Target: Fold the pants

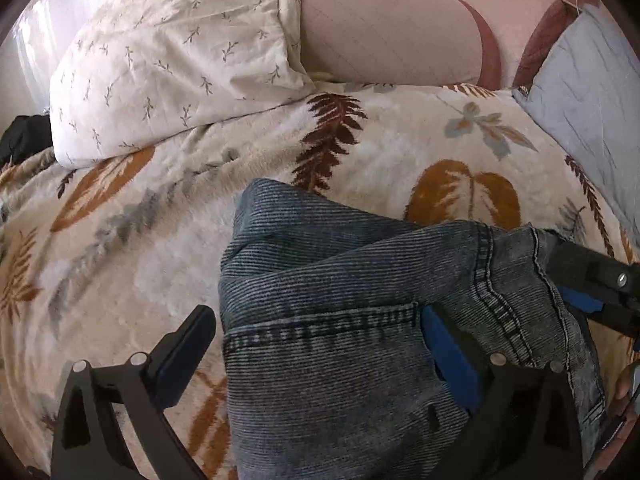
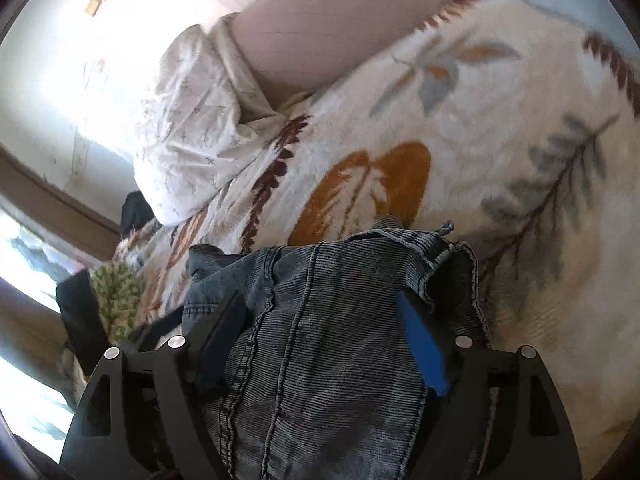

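- Blue-grey ribbed denim fills the gap of both tools: the pants [image 1: 340, 300] lie bunched on the leaf-print blanket [image 1: 132, 240].
- The left gripper [image 1: 320, 344] stands with its jaws wide apart; the denim drapes across the space between them and over the blue-padded finger, while the other black finger sits clear of the cloth, above the blanket.
- The right gripper [image 2: 320, 340] has a thick wad of the pants [image 2: 320, 320] between its fingers, both touching the denim at its sides; whether it is pressing the cloth or only straddling it, I cannot tell.
- In the left wrist view the right gripper [image 1: 592, 280] shows beside the pants, at a stitched seam edge.
- Beyond the pants, farther up the blanket [image 2: 500, 128], lies a white sprig-print pillow [image 1: 172, 60], with a pale pink cushion [image 1: 384, 28] just beside it.
- A light blue pillow [image 1: 592, 92] rests on the blanket to the far side of the pants from the white one.
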A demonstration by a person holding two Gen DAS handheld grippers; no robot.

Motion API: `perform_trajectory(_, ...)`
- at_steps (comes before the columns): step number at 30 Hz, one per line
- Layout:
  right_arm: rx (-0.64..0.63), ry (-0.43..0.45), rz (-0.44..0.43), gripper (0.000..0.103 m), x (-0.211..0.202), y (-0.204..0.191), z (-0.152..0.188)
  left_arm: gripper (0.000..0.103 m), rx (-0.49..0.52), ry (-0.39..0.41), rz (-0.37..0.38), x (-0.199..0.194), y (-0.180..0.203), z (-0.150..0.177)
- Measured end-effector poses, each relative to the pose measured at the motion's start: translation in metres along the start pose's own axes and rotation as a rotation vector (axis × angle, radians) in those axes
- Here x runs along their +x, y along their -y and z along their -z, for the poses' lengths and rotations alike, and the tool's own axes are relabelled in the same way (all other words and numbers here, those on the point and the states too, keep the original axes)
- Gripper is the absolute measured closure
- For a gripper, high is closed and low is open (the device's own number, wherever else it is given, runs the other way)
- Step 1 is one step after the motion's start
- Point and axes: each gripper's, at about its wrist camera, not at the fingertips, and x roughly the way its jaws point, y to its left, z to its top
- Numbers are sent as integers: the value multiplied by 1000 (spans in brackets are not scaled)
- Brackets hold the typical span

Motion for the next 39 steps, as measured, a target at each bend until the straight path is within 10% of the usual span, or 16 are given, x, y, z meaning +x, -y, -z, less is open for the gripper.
perform_trajectory(8,47,12,-18,23,-18,-10,-1,0,45,107,-82,-37,8,10)
perform_trajectory(27,-248,435,33,20,-143,-81,51,0,23,364,-168,-214,-5,57)
perform_trajectory(39,-256,380,35,19,-153,-84,89,0,18,444,-212,-258,-5,81)
